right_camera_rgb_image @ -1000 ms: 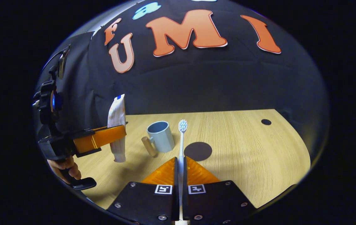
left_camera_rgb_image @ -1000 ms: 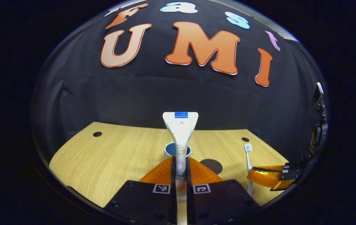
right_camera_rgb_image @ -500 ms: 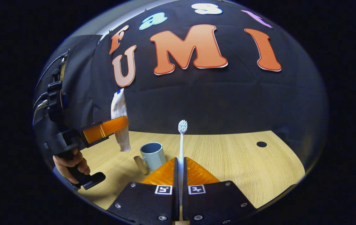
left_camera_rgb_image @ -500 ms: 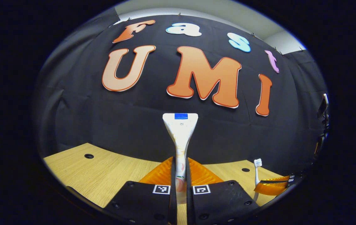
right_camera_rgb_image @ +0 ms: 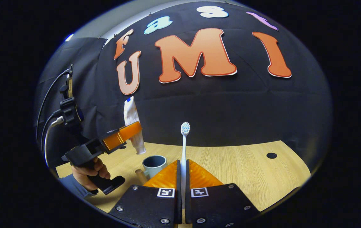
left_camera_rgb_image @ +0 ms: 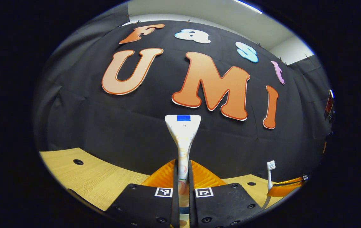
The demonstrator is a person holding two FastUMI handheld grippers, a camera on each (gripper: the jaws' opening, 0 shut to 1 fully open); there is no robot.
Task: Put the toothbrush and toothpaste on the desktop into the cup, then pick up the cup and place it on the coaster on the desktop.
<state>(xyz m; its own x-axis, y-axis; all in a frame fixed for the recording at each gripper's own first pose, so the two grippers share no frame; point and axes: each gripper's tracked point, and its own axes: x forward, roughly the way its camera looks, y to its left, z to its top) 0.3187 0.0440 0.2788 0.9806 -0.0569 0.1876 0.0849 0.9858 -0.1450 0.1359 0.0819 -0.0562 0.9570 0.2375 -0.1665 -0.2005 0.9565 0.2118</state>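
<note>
left gripper [left_camera_rgb_image: 183, 172] is clamping the toothpaste [left_camera_rgb_image: 183, 131] upright above the desk [right_camera_rgb_image: 231, 161]; right gripper [right_camera_rgb_image: 183, 171] is pinching the toothbrush [right_camera_rgb_image: 184, 139] beside the cup [right_camera_rgb_image: 154, 164].

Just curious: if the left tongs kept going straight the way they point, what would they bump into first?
Probably the booth's black cloth wall. The left tongs hold the toothpaste up toward it, nothing visibly between; depth is unclear.

black cloth wall [left_camera_rgb_image: 129, 126] behind a light wooden desktop [right_camera_rgb_image: 247, 171].
</note>
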